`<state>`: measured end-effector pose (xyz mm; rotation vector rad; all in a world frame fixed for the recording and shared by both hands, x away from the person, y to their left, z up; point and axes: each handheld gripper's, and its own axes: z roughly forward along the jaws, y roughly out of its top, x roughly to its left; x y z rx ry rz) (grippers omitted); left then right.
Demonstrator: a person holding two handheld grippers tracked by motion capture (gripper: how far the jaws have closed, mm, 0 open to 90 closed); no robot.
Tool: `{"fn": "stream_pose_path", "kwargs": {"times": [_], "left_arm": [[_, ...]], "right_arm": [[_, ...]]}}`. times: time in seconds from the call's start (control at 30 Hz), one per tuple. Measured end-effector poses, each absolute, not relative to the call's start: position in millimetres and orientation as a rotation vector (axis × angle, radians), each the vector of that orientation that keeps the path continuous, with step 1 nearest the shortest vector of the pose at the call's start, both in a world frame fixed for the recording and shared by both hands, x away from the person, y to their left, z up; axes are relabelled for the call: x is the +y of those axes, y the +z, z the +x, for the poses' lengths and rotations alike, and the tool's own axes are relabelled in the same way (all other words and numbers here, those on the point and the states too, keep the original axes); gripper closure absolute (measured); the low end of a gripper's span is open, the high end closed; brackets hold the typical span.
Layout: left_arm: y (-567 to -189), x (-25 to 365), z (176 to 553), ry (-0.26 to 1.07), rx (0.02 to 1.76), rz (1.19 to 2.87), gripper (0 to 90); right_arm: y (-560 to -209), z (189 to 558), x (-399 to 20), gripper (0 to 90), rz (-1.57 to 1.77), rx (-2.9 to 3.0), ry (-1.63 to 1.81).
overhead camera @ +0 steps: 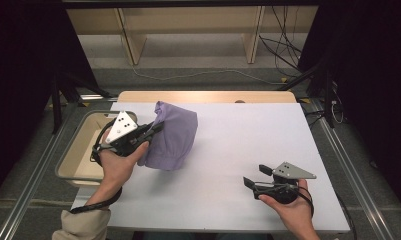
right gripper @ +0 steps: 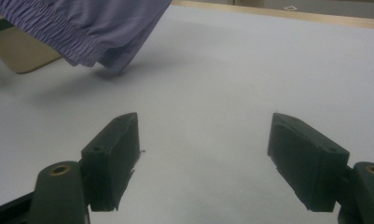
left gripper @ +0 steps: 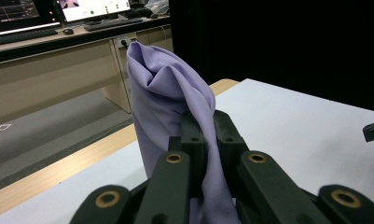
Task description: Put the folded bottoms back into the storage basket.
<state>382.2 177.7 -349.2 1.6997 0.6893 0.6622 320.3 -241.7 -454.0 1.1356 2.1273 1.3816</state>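
beige bin (overhead camera: 70, 162) beside lifted purple cloth (overhead camera: 173, 135)

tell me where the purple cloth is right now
In the high view the purple cloth hangs at the table's left side, pinched in the left claw and lifted beside the beige bin.

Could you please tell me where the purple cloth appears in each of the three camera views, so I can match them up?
High view: the purple cloth hangs left of centre, pinched by the left gripper.
Left gripper view: it stands at centre, running down between the shut jaws.
Right gripper view: its gathered hem hangs in the top left corner, above the table.
Shared landmark: the white table top.
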Motion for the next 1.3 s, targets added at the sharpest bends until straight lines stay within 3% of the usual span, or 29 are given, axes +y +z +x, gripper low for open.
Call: {"fn": "stream_pose_path", "kwargs": {"times": [1.3], "left_arm": [[-340,191,382,0.707,0.702,1.676,84.9]], "right_arm": [[-454,320,-241,26.0,1.133,2.127,1.384]]}}
